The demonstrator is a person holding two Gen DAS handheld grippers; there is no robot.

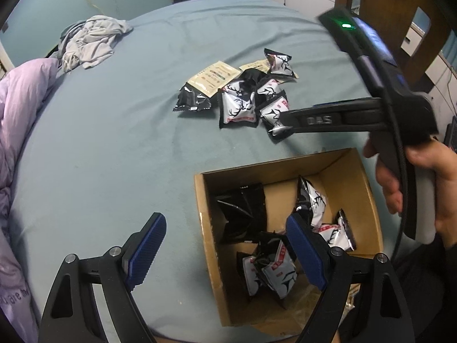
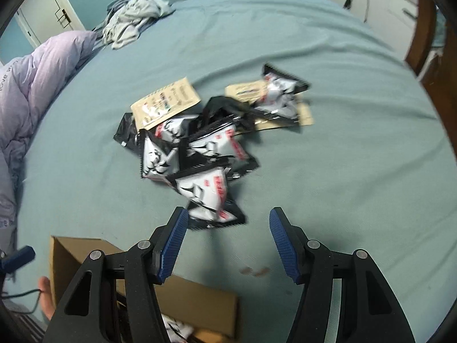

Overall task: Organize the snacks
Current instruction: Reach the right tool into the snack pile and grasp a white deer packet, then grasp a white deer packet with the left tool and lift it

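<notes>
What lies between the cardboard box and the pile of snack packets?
Only bare blue bedsheet separates the cardboard box from the snack packets, as the left wrist view shows.

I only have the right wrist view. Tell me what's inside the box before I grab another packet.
Observer: The cardboard box holds several packets: a black packet at its left, white packets elsewhere.
Operator: Report the left gripper.
Observer: The left gripper is open and empty, one finger above the box's opening.
Operator: Describe my tips from the side.
Observer: The right gripper has its tips at the pile's nearest packet.
</notes>
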